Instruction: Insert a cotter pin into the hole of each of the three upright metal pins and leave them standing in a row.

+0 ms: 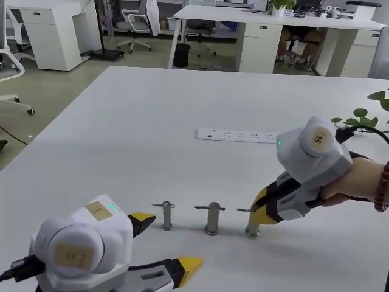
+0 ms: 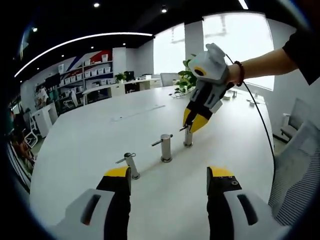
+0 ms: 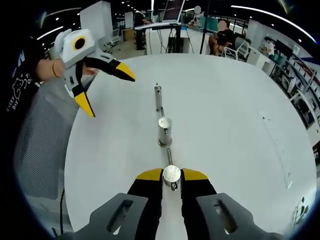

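1. Table: smooth, matt white top.
2. Three pins: bare silvery metal, smooth with a soft shine; the right-hand pin has a bright, polished flat head.
3. Left gripper and right gripper: matt pale-grey plastic shells, yellow-tipped black jaws.
4. Power strip: white plastic.
5. Bracelet: dark reddish beads.

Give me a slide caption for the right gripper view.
Right tongs grip the nearest pin of three in a row; left tongs open.

Head view looks down; gripper views face the pins from opposite ends.
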Demonstrator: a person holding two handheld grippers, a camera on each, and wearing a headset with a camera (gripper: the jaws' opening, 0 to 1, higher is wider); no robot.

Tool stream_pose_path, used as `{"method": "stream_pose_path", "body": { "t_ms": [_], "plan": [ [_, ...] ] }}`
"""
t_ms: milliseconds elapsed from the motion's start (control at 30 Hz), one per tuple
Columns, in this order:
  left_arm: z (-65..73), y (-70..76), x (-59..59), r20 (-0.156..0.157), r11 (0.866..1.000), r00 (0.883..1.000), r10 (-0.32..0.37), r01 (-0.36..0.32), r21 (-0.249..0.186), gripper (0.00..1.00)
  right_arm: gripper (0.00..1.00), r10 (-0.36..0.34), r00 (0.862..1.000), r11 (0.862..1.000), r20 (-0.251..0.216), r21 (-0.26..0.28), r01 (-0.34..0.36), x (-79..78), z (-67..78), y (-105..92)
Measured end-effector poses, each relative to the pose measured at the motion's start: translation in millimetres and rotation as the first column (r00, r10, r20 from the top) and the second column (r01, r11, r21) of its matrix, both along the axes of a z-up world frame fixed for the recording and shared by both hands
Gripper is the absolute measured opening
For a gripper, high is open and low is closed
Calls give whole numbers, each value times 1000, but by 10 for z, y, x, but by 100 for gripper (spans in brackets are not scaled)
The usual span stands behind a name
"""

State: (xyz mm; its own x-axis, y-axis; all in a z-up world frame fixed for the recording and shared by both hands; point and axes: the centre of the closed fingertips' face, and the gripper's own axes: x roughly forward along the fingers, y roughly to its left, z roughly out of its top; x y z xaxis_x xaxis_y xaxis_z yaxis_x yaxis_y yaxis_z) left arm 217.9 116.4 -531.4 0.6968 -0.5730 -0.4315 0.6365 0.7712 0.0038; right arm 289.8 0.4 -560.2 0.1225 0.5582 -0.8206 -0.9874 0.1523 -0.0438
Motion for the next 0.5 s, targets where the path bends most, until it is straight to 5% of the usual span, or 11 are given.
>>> {"method": "stream_pose_path", "body": {
  "t_ms": [500],
  "plan": [
    [-12, 105, 24, -10, 999, 1000, 28, -28, -27, 64, 8, 25, 1000, 999, -5, -28, -25, 59, -55, -61]
  ]
}}
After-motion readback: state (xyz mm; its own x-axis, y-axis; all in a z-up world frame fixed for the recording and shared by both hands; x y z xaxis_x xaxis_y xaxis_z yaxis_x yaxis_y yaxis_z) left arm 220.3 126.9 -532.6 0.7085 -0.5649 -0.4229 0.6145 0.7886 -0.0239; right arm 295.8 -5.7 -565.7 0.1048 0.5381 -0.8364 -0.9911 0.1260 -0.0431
